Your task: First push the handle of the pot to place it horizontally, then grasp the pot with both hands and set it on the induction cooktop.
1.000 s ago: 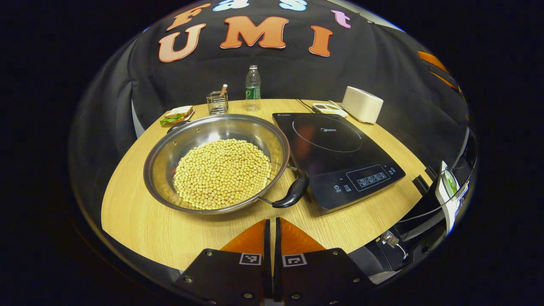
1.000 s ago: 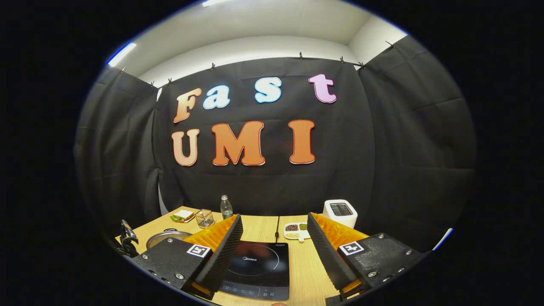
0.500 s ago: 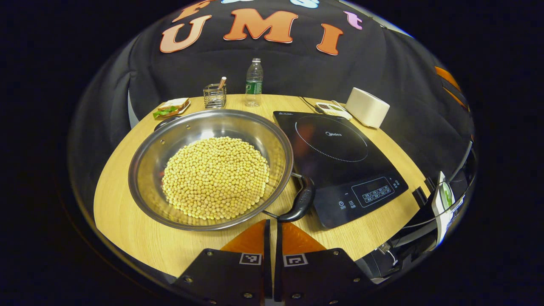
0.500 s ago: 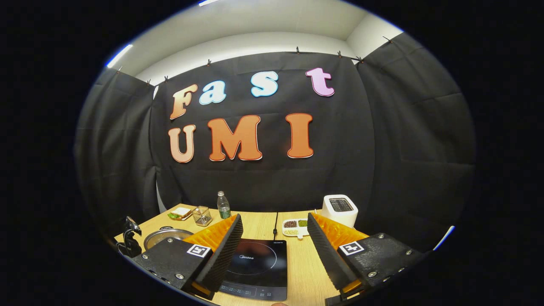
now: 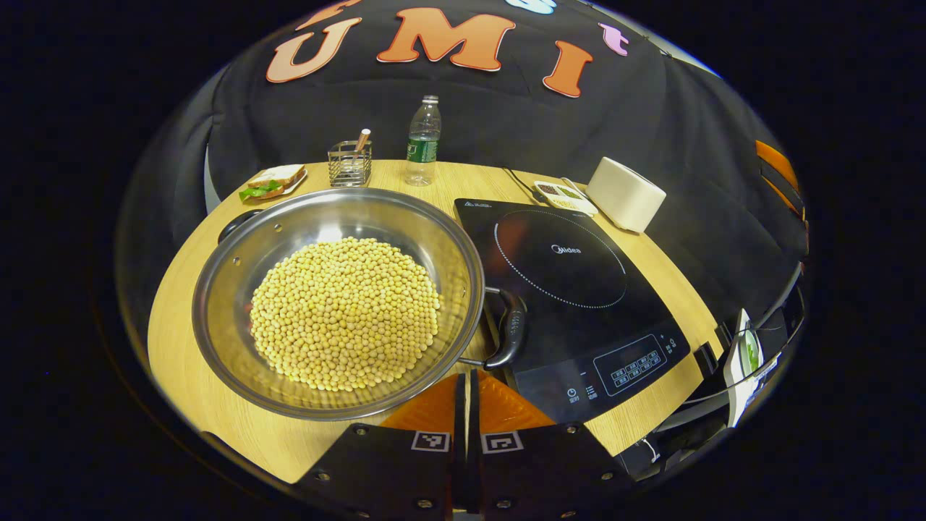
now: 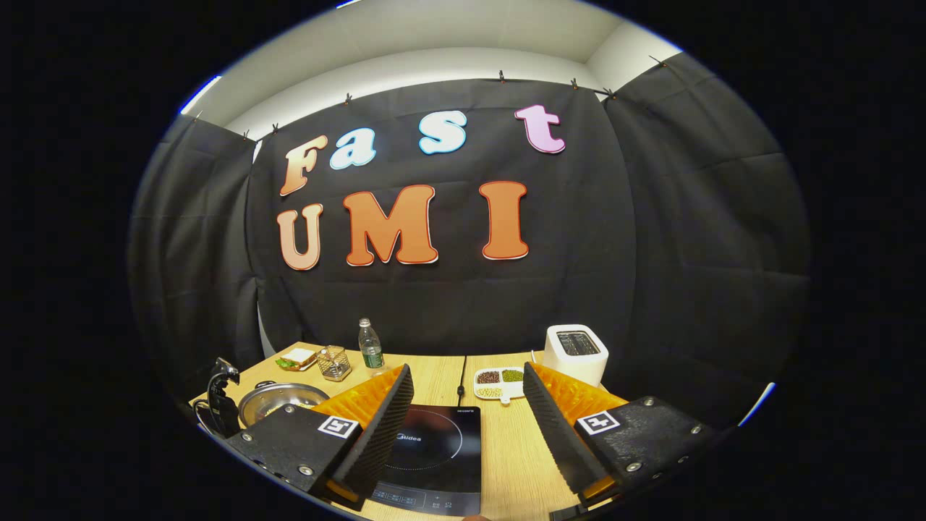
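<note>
The left gripper [image 5: 463, 391] hung low over the near edge of the table [image 5: 217, 405], pointing forward and tilted down at the pot [image 5: 336, 300], its fingers [image 5: 434, 409] pressed together with only a thin slit between them. Their tips sat just short of the pot's near rim, close beside the dark handle [image 5: 510, 329] at the pot's right side; I could not tell whether they touched either.

The pot stood on the table to the left of the induction cooktop [image 5: 571, 289], filled with a heap of pale yellow beans [image 5: 343, 311]. Its handle lay over the gap at the cooktop's left edge.

The right gripper [image 6: 466, 405] was held higher and nearly level, aimed toward the booth's back wall, its fingers [image 6: 380, 427] spread wide and holding nothing. Between them lay the cooktop [image 6: 434, 452], with the pot [image 6: 278, 398] off to the left.

Along the far side of the table stood a water bottle [image 5: 422, 141], a wire holder [image 5: 349, 163], a sandwich [image 5: 271, 182] on a plate, a divided dish [image 5: 564, 194] and a white toaster [image 5: 626, 194].
</note>
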Demonstrator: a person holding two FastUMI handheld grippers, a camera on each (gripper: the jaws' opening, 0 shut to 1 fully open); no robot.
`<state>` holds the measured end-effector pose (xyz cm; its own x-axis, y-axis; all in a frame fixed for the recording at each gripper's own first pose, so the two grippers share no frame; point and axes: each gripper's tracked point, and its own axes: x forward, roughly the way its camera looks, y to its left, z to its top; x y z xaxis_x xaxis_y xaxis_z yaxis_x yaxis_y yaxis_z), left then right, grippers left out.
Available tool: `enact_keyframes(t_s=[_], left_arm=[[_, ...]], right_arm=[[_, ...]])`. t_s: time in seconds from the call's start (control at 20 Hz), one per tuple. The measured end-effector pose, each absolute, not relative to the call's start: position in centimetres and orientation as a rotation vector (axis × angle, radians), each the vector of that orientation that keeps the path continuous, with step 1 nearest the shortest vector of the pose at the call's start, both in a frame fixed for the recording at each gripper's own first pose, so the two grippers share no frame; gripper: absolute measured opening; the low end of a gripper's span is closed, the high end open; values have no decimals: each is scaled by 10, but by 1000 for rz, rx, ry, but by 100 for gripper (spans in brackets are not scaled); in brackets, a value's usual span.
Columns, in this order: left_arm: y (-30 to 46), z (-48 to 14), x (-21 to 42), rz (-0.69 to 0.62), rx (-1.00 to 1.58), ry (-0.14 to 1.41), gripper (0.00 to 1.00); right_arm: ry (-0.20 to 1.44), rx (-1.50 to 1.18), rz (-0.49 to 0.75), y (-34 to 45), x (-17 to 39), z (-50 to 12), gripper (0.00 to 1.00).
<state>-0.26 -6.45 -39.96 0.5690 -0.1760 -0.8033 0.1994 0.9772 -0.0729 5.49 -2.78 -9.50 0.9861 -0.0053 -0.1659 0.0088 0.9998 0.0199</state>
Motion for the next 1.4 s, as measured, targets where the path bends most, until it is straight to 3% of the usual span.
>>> enact_keyframes(t_s=[1.0,1.4], left_arm=[[-92,-401,52,-260,99,933,1],[-88,-371,64,-282,96,847,1]], right_arm=[[209,21,-44,-49,83,-122,95],[192,5,-44,-17,81,-111,94]])
